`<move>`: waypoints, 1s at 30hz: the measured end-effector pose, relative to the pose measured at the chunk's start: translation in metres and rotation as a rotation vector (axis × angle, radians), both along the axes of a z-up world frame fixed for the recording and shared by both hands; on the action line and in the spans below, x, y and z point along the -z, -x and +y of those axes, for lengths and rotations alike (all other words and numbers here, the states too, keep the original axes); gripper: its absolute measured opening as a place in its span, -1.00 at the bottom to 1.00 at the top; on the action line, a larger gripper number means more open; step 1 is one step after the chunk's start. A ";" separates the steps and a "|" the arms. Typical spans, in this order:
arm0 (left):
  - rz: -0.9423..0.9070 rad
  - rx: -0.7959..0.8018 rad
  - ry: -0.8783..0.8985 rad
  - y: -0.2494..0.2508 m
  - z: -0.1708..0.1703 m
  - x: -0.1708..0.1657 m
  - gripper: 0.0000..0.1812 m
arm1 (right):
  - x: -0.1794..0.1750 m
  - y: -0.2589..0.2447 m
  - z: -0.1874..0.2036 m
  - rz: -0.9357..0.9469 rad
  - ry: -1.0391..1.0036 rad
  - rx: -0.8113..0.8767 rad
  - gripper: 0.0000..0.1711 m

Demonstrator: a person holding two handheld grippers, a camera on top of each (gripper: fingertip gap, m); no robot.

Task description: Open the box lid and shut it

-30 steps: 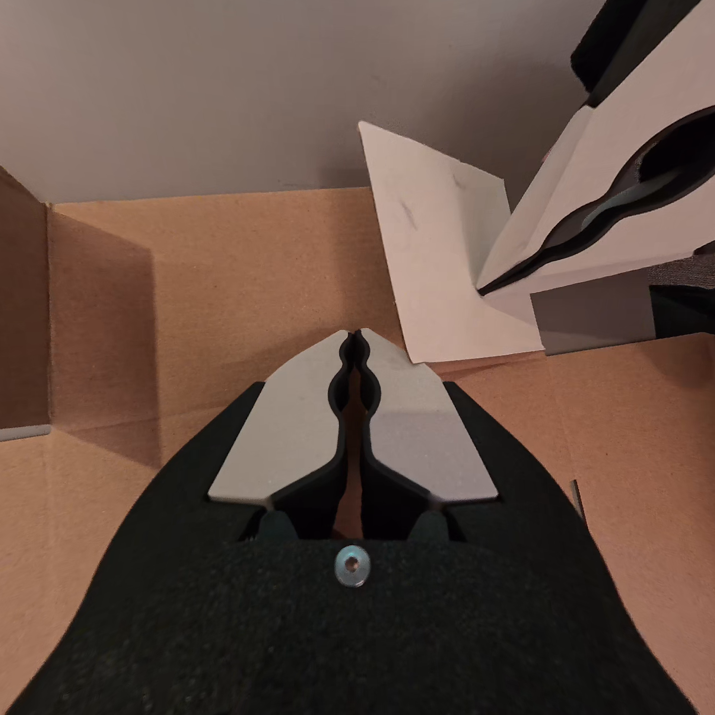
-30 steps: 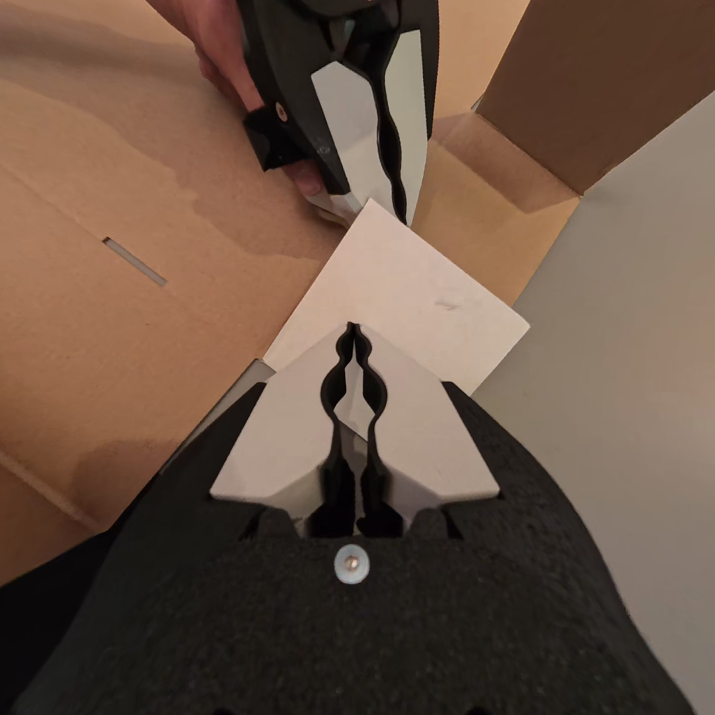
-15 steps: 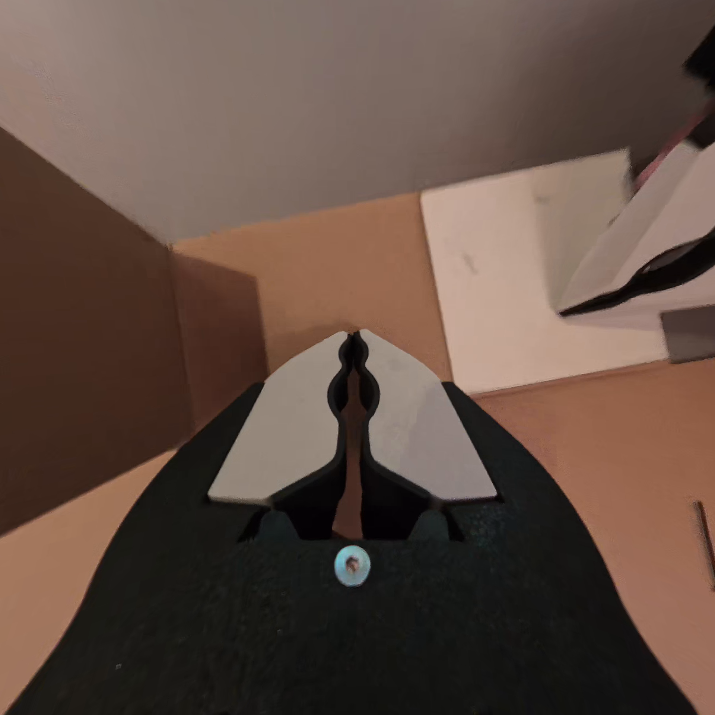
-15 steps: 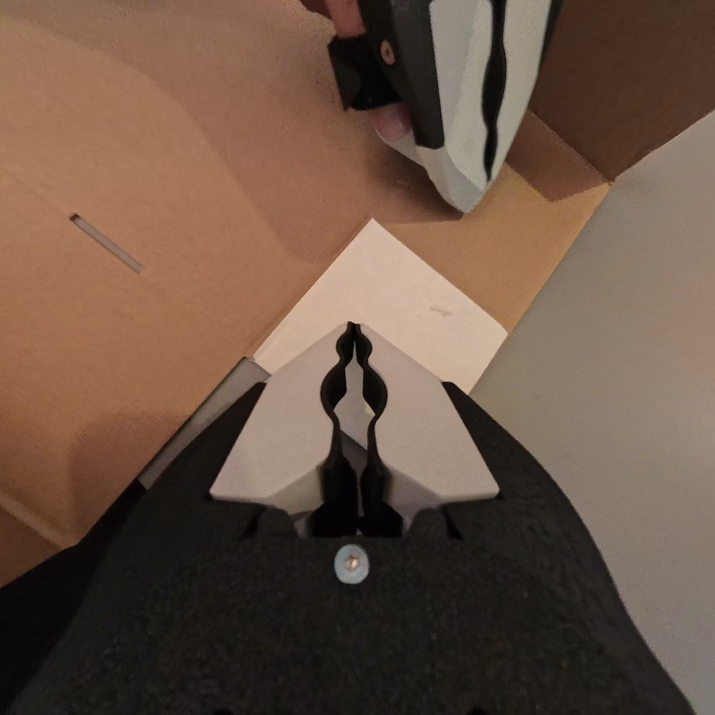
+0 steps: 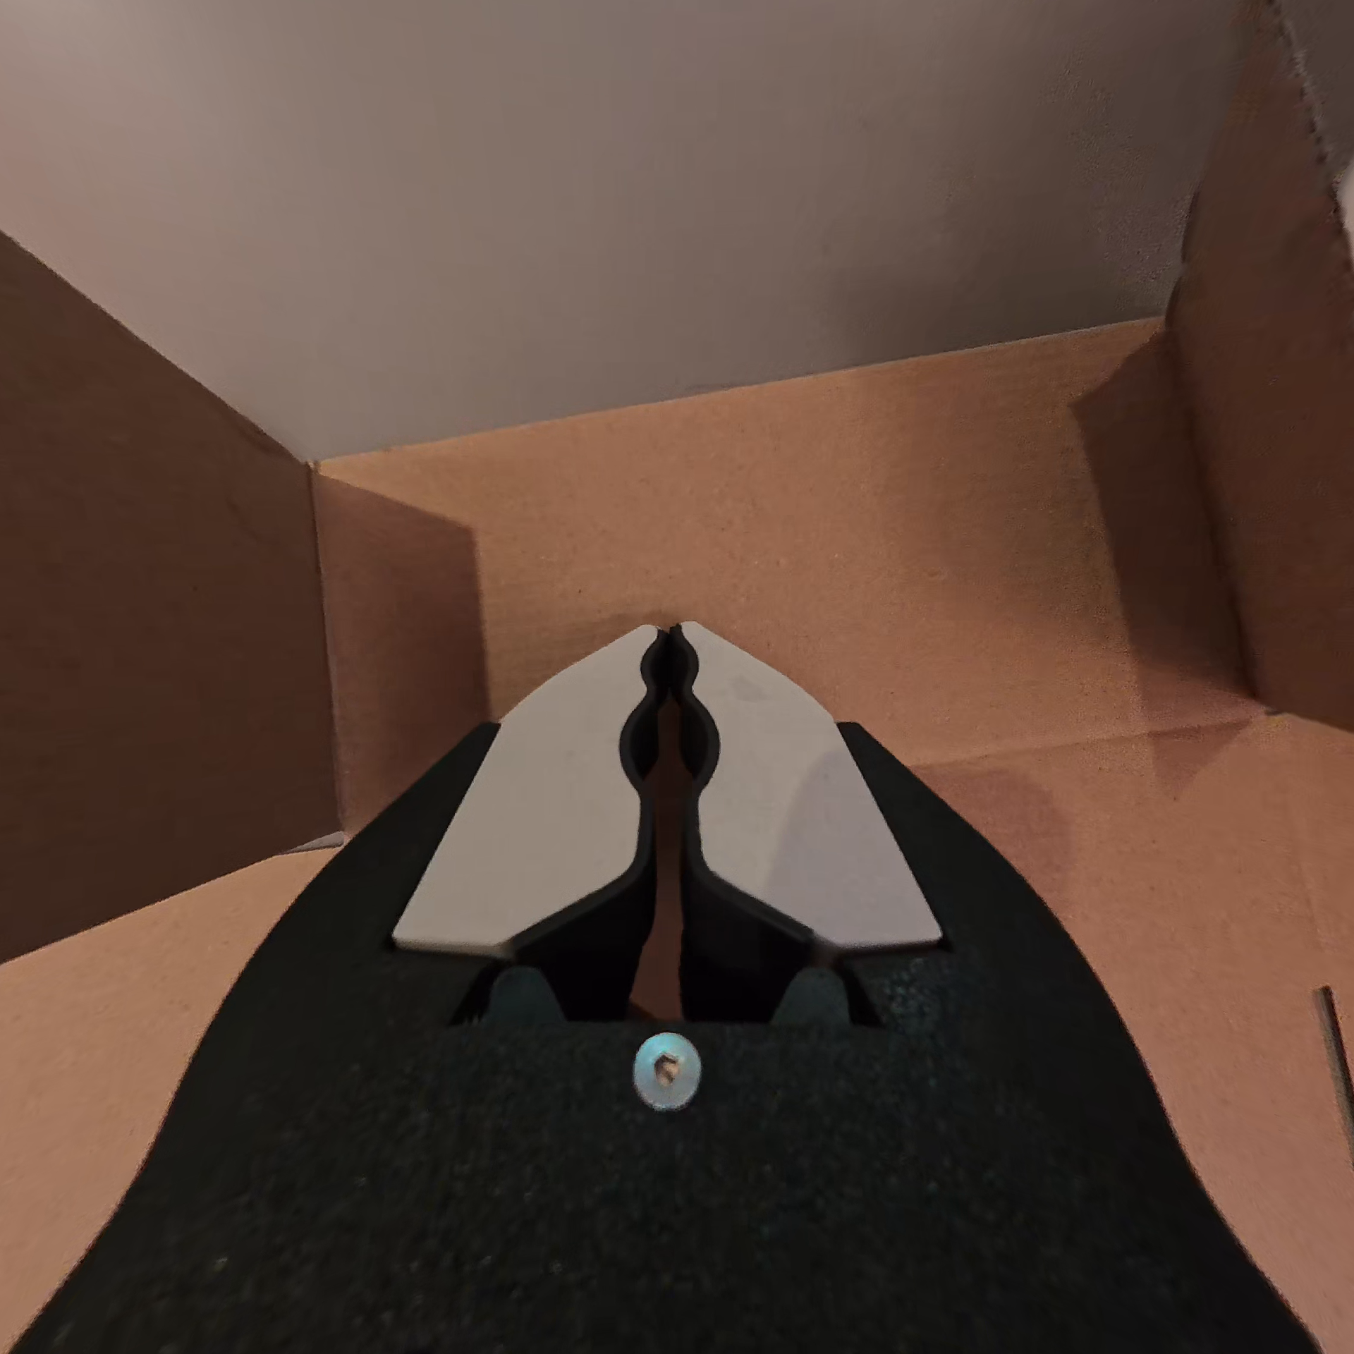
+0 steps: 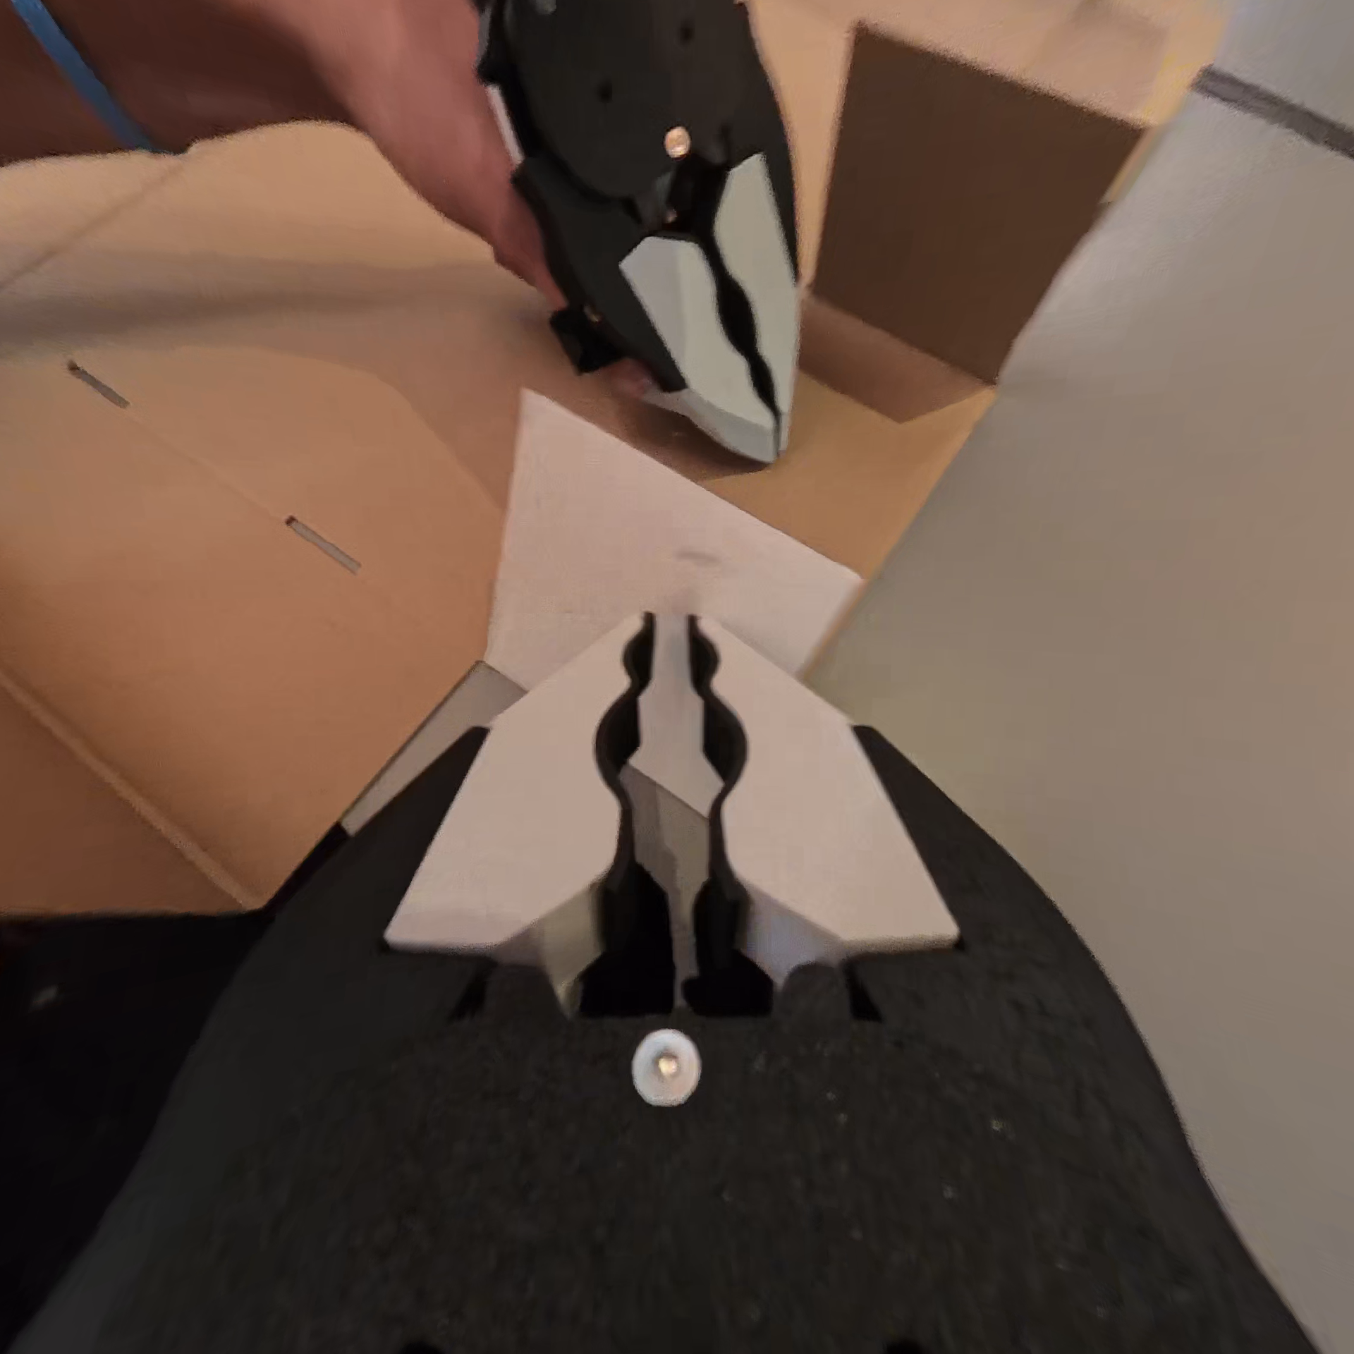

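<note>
The brown cardboard box lid (image 5: 806,527) lies open with its inner side up. My left gripper (image 5: 668,629) is shut and empty, just above the lid's panel; it also shows in the right wrist view (image 6: 777,439), held by a hand (image 6: 454,146). My right gripper (image 6: 668,619) is closed around the lid's right side flap, whose white outer face (image 6: 645,542) runs between the jaws, which stand slightly apart. In the left wrist view this flap (image 5: 1260,476) stands upright at the right. The other side flap (image 5: 146,586) stands upright at the left.
Two narrow slots (image 6: 322,544) are cut in the cardboard panel at the left of the right wrist view. A grey surface (image 5: 586,220) lies beyond the lid's far edge and at the right of the right wrist view (image 6: 1136,586). Some 12 cm of space lies between my two pairs of fingers.
The white flap has swung up from tilted to upright. My left gripper has moved back and to the left, away from the flap. My right gripper's jaws have parted a little.
</note>
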State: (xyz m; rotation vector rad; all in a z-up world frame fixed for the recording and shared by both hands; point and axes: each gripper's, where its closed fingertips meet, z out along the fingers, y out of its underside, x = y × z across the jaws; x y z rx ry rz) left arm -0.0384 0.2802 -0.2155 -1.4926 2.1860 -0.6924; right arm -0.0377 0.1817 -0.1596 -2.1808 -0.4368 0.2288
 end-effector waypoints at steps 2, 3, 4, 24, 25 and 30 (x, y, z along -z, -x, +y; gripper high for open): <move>0.002 -0.001 -0.001 0.000 0.000 0.000 -1.00 | -0.003 -0.013 -0.011 0.110 -0.031 0.030 -0.71; 0.002 -0.002 -0.002 0.000 0.000 0.000 -1.00 | -0.001 -0.017 -0.017 0.169 -0.029 0.041 -0.68; 0.002 -0.003 -0.004 0.000 0.000 0.000 -1.00 | 0.004 -0.021 -0.021 0.201 -0.020 0.051 -0.66; -0.388 -0.491 0.173 0.407 -0.041 -0.136 -0.48 | -0.042 -0.031 -0.050 0.131 -0.129 0.127 -0.55; -0.378 -0.488 0.184 0.421 -0.054 -0.123 -0.48 | -0.062 -0.027 -0.053 0.118 -0.164 0.129 -0.55; -0.348 -0.409 0.025 0.452 -0.102 -0.068 -0.40 | -0.132 0.090 -0.021 0.077 -0.241 -0.187 -0.59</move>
